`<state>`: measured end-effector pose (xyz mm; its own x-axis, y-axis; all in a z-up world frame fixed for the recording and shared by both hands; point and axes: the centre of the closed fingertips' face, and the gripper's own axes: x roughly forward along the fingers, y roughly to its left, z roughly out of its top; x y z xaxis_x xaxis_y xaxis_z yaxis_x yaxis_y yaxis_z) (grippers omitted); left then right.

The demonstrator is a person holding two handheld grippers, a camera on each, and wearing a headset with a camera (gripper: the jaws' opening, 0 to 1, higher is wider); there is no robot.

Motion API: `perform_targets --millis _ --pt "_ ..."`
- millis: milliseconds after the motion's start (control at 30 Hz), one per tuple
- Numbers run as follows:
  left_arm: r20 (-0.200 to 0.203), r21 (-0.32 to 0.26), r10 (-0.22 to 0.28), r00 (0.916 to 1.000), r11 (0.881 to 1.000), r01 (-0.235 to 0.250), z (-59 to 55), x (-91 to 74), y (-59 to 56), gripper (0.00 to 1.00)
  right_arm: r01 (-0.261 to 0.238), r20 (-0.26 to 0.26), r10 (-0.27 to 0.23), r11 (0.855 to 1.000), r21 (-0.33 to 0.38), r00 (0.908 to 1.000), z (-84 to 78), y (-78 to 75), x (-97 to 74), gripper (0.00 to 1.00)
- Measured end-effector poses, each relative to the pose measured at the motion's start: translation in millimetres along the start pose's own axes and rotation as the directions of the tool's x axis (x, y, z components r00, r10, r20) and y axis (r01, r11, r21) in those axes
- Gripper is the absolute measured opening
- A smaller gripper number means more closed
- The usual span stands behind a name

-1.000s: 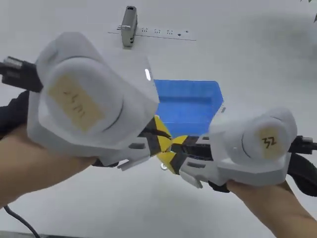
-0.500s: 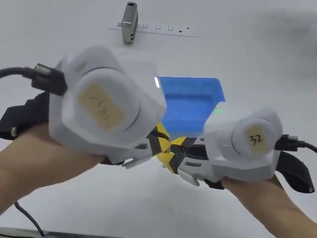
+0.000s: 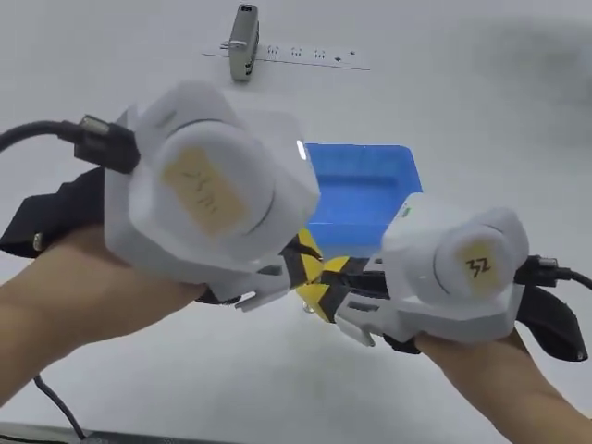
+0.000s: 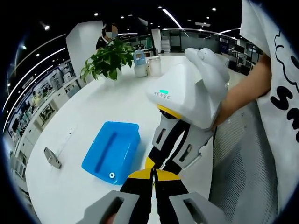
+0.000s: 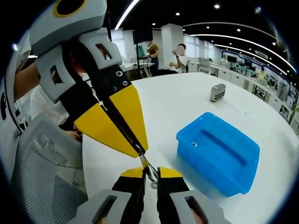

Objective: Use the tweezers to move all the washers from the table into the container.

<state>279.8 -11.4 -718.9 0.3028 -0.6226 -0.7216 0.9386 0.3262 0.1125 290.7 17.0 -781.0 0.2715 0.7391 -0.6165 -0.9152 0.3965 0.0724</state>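
Both grippers meet tip to tip over the white table in front of the blue container (image 3: 365, 185). My left gripper (image 5: 140, 150) is shut on thin metal tweezers (image 5: 145, 164), whose tips reach down between the jaws of my right gripper (image 5: 150, 175); those jaws stand close around them. A small washer (image 5: 153, 185) lies on the table just under the tips, also seen as the washer (image 3: 307, 306) in the head view. One washer (image 4: 112, 175) lies inside the container (image 4: 112, 149). In the left gripper view my left gripper (image 4: 154, 176) touches the right gripper (image 4: 150, 162).
A grey metal block (image 3: 244, 32) stands at the far edge of the table beside a printed strip. A mesh chair (image 5: 42, 168) and the person's body are close behind the grippers. A potted plant (image 4: 107, 60) and cups stand further along the table.
The grippers stay joined at their tips. The left gripper's body has shifted a little to the right in the picture; the head camera also moved, so the container sits slightly lower.
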Motion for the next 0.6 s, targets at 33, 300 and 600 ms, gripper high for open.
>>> perform_targets --millis 33,300,600 --pt "-0.001 0.006 0.0 1.0 1.0 0.0 0.7 -0.2 -0.4 0.0 0.001 -0.003 -0.001 1.0 -0.013 1.0 0.5 0.6 -0.3 0.05" --pt "0.028 0.024 0.011 0.9996 1.0 -0.011 15.9 -14.0 5.6 0.0 0.011 0.019 -0.01 1.0 -0.028 0.9998 17.0 -2.5 -10.7 0.04" --pt "0.091 0.052 0.062 0.994 0.996 -0.066 39.6 -28.3 23.2 0.0 0.076 0.09 -0.071 0.995 -0.061 0.9934 49.0 -19.1 -24.6 0.04"
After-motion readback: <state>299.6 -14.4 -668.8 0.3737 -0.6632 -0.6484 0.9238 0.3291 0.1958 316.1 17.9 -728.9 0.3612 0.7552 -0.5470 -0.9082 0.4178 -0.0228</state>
